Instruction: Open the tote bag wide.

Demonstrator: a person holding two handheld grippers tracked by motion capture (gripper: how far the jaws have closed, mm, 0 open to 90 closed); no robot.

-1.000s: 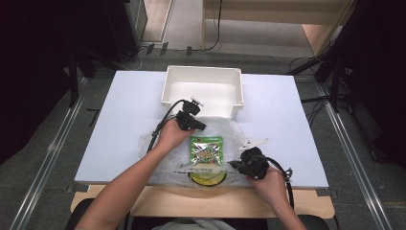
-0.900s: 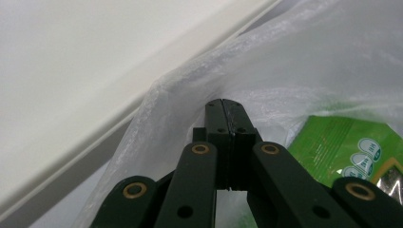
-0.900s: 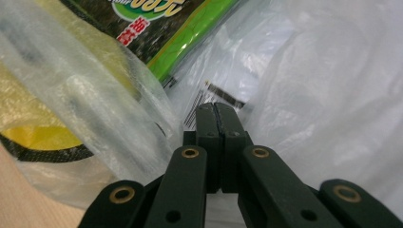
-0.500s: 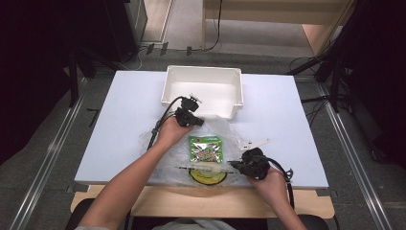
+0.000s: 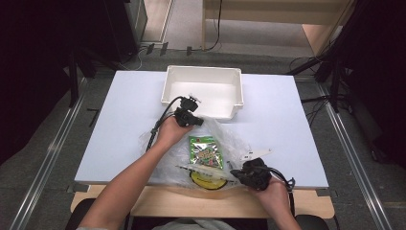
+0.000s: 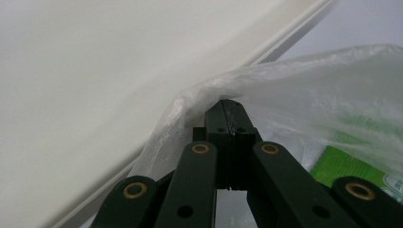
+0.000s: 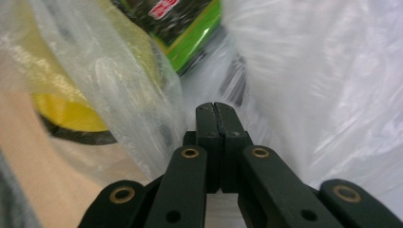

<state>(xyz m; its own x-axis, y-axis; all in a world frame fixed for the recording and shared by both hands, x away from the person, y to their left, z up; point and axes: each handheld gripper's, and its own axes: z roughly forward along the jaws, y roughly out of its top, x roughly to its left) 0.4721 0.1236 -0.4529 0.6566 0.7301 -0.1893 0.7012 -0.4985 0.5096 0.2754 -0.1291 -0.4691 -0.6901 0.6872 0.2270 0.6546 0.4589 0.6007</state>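
In the left gripper view we see our left gripper (image 6: 229, 107) with its fingers (image 6: 219, 124) pressed flat together, pinching a fold of the clear plastic bag (image 6: 304, 80) at their tips. Just beyond those tips runs the outer wall of the white bin (image 6: 119, 71). In the right gripper view our right gripper (image 7: 214, 110) also has its fingers (image 7: 207, 123) clenched tight against each other; the bag's film (image 7: 332, 71) lies all around them, and we cannot tell for sure whether a layer is caught between them.

From the high view, the left gripper (image 5: 191, 120) sits at the bag's far edge, just beside the bin (image 5: 203, 76), while the right gripper (image 5: 249, 175) sits at the bag's near right corner, by the table's (image 5: 119, 124) front edge. The bag (image 5: 225, 134) lies spread on the table between the two grippers. Inside it we see a green packet (image 5: 206, 152) lying flat in the middle and, nearer to us, a round yellow thing with a black rim (image 5: 208, 178), partly over the front edge of the table.
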